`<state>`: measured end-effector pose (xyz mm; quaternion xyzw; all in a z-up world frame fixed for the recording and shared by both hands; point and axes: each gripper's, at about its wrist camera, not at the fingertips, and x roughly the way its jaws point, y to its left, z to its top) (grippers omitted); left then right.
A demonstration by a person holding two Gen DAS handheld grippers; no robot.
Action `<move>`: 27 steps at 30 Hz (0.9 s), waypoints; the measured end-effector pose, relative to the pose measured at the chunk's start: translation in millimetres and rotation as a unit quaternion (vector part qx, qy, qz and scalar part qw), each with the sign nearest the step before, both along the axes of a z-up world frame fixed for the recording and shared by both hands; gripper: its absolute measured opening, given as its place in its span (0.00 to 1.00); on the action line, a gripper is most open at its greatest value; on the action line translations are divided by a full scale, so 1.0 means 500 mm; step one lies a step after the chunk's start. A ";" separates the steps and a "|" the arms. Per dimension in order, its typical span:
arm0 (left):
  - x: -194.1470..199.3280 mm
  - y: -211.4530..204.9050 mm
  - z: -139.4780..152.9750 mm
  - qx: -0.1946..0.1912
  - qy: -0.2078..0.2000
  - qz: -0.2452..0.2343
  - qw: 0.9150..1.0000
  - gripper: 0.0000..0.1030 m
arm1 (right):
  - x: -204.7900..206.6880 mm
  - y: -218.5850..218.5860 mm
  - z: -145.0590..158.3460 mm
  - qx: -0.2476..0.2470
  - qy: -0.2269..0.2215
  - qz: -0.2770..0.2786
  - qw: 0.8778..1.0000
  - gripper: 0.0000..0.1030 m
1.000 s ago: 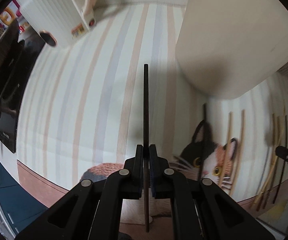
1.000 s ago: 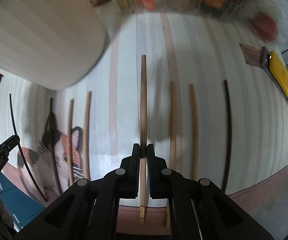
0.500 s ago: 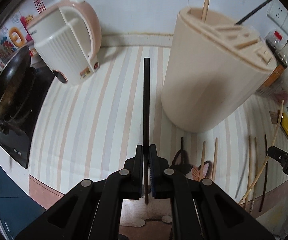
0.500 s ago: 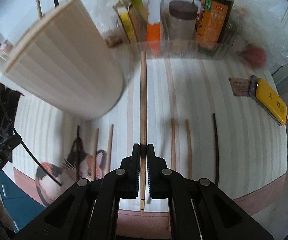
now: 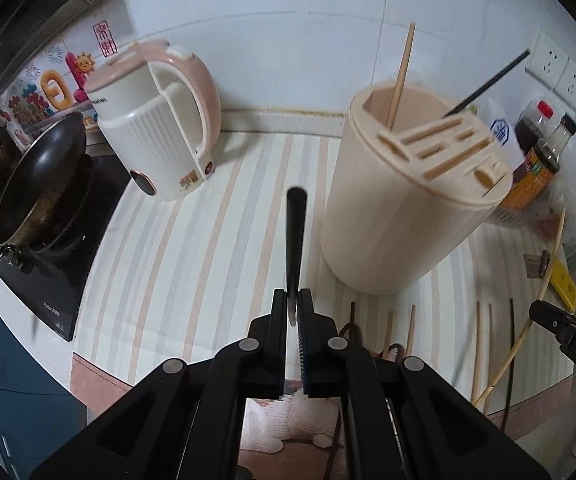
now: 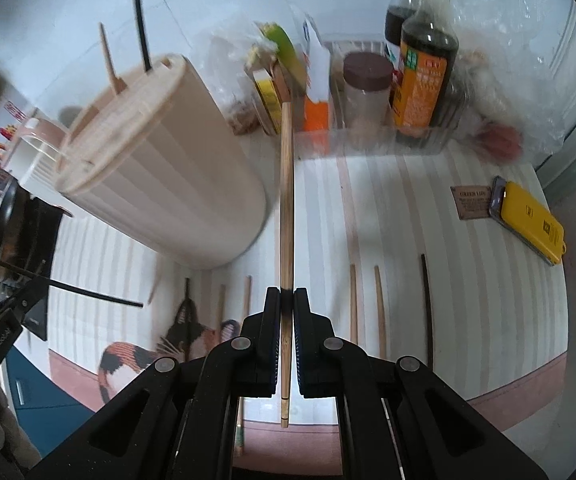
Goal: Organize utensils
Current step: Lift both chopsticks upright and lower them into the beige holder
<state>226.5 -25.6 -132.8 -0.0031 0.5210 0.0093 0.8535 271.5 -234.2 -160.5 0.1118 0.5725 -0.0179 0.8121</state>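
My left gripper [image 5: 292,304] has its jaws pinching a black chopstick [image 5: 295,236]; my right gripper [image 6: 286,300] pinches a bamboo chopstick [image 6: 286,200]. The cream utensil holder [image 5: 404,208] stands ahead-right of the left jaws. "DAS" reads on the right gripper; a card [image 6: 471,202] right of the right jaws reads "GREEN LIFE".

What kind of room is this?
Most likely a home kitchen counter. There's a frying pan on a cooktop, an electric kettle by the wall, and sauce bottles beside a chopstick holder.
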 end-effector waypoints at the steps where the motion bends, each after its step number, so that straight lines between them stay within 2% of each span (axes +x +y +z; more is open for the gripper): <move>1: -0.003 0.002 0.010 -0.004 -0.005 0.001 1.000 0.03 | -0.001 0.002 0.012 0.002 -0.006 0.001 1.000 0.06; 8: -0.012 0.018 0.097 -0.027 -0.046 0.009 0.999 0.03 | 0.008 0.017 0.118 0.021 -0.057 0.015 0.998 0.06; 15: -0.013 0.028 0.223 -0.064 -0.093 0.005 0.994 0.02 | 0.042 0.038 0.235 0.046 -0.110 0.034 0.992 0.06; 22: 0.005 0.007 0.339 -0.106 -0.129 -0.025 0.986 0.02 | 0.084 0.053 0.329 0.066 -0.153 0.042 0.985 0.06; 27: 0.034 -0.017 0.391 -0.106 -0.151 -0.042 0.982 0.02 | 0.121 0.062 0.386 0.060 -0.185 0.039 0.980 0.06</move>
